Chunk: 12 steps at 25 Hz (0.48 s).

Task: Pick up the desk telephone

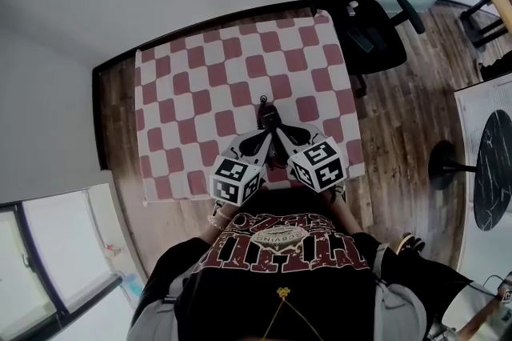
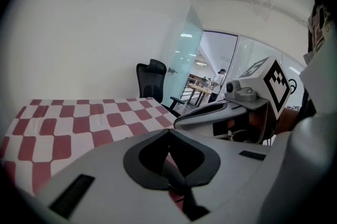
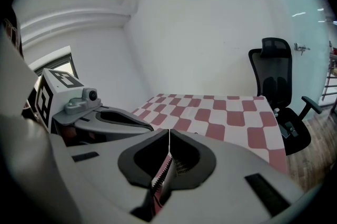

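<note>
Tablecloth [image 1: 200, 75] beneath shut left claw [image 2: 169, 136], right claw [image 3: 169, 136]

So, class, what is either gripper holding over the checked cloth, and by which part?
Nothing is held. The left gripper and the right gripper each have their jaws shut together with nothing between them, above the checked cloth.

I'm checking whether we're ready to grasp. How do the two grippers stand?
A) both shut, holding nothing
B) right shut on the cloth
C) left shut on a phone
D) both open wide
A: the left gripper and the right gripper are each closed tight in their own views, with nothing between.
</note>
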Each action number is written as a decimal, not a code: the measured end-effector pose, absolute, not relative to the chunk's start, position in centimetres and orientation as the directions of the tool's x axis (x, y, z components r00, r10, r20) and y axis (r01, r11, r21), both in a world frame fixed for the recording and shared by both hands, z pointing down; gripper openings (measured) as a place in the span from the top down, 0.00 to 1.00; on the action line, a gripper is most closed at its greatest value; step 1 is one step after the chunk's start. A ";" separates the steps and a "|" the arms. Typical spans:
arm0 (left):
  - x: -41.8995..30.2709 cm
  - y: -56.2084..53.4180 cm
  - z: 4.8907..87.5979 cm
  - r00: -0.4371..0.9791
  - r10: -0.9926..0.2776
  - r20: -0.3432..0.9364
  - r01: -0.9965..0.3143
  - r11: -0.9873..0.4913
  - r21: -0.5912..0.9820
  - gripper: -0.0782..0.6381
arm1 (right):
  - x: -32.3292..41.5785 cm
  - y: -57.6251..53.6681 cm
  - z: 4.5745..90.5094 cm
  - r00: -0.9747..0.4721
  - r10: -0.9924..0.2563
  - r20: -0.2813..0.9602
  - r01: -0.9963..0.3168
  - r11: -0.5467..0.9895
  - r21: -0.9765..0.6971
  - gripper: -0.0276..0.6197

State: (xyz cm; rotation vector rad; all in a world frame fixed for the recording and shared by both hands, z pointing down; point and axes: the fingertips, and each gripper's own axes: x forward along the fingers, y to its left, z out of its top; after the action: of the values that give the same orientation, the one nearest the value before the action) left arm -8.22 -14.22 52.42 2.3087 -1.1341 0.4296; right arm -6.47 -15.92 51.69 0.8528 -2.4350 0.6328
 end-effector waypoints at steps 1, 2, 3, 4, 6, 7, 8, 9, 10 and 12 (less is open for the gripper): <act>-8.3 -14.3 52.5 0.598 -0.631 0.494 -0.800 -0.509 0.318 0.89 | -6.6 -16.0 51.8 -0.688 -0.444 0.574 -0.667 0.697 -0.262 0.93; -8.4 -14.3 52.5 0.599 -0.630 0.494 -0.799 -0.510 0.319 0.89 | -6.6 -16.0 51.8 -0.687 -0.444 0.575 -0.669 0.695 -0.262 0.92; -8.4 -14.4 52.5 0.600 -0.630 0.494 -0.799 -0.510 0.319 0.89 | -6.6 -16.1 51.9 -0.685 -0.445 0.577 -0.671 0.694 -0.262 0.92; -8.5 -14.5 52.5 0.601 -0.629 0.493 -0.798 -0.511 0.320 0.89 | -6.7 -16.2 51.9 -0.683 -0.447 0.578 -0.673 0.692 -0.261 0.92; -8.5 -14.5 52.6 0.603 -0.628 0.492 -0.796 -0.512 0.323 0.89 | -6.7 -16.3 52.0 -0.680 -0.447 0.581 -0.675 0.692 -0.257 0.92; -8.6 -14.5 52.7 0.604 -0.628 0.491 -0.796 -0.510 0.327 0.89 | -6.8 -16.3 52.0 -0.679 -0.446 0.583 -0.674 0.693 -0.256 0.92; -8.7 -14.6 52.7 0.604 -0.629 0.490 -0.796 -0.507 0.331 0.89 | -6.9 -16.3 52.1 -0.678 -0.444 0.586 -0.674 0.693 -0.255 0.92; -8.8 -14.7 52.7 0.604 -0.630 0.489 -0.796 -0.504 0.334 0.89 | -7.0 -16.4 52.2 -0.677 -0.443 0.588 -0.675 0.693 -0.254 0.92; -8.9 -14.8 52.7 0.604 -0.630 0.488 -0.796 -0.503 0.336 0.89 | -7.0 -16.4 52.4 -0.675 -0.442 0.591 -0.676 0.691 -0.255 0.93; -9.0 -15.0 52.8 0.605 -0.629 0.488 -0.796 -0.502 0.340 0.89 | -7.1 -16.5 52.8 -0.669 -0.439 0.600 -0.680 0.688 -0.254 0.92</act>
State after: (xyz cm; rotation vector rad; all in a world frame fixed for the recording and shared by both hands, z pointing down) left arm -8.98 -14.98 52.82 2.2948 -1.1232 0.4093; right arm -7.13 -16.54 52.78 0.8606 -2.3967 0.6400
